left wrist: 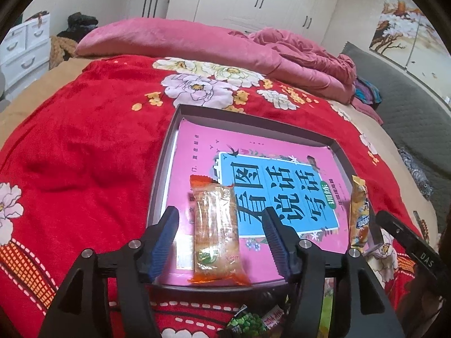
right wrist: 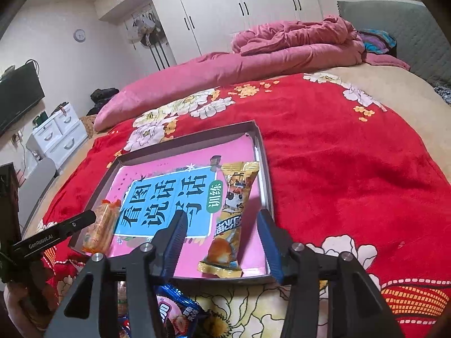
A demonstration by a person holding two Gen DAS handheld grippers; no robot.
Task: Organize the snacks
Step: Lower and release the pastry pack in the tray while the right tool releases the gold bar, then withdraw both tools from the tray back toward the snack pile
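A shallow grey tray (left wrist: 165,157) (right wrist: 263,152) lined with a pink and blue booklet lies on the red flowered blanket. In the left wrist view an orange snack pack (left wrist: 216,231) rests flat on the booklet, between the fingers of my left gripper (left wrist: 221,219), which stands open with gaps on both sides. In the right wrist view a golden snack bar (right wrist: 229,217) lies along the tray's right side, between the spread fingers of my right gripper (right wrist: 222,222), which is open and not touching it. Each gripper's finger shows at the edge of the other's view.
More wrapped snacks lie on the blanket just in front of the tray: a green pack (left wrist: 248,322) and a blue pack (right wrist: 177,309). A rumpled pink quilt (left wrist: 197,42) fills the far side of the bed. White wardrobes and drawers stand behind.
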